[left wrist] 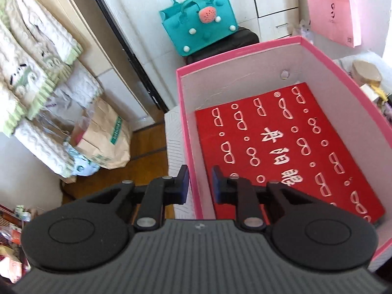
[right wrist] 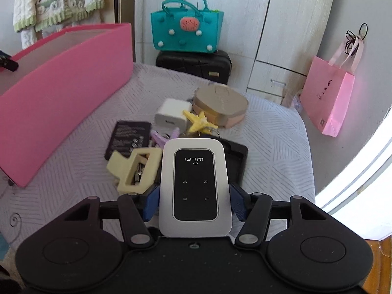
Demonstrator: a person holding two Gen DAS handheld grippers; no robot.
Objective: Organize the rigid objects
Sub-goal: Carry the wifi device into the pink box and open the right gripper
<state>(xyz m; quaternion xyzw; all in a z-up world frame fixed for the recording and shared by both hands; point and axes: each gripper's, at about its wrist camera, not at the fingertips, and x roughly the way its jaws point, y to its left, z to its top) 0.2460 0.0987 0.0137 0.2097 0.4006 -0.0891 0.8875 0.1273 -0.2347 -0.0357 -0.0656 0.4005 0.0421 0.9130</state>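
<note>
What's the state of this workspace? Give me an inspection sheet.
Surface: quilted cover.
Job's things: router held; charger, star, tin, clip, black pack and black case piled beside the box; red card inside the box.
Clutter: paper bag on the floor.
Tools: left tool straddles the box wall, grip unclear; right tool shut on router.
Cables: black cord hangs above the pink bag.
Surroundings: teal bag, towels, wardrobe.
</note>
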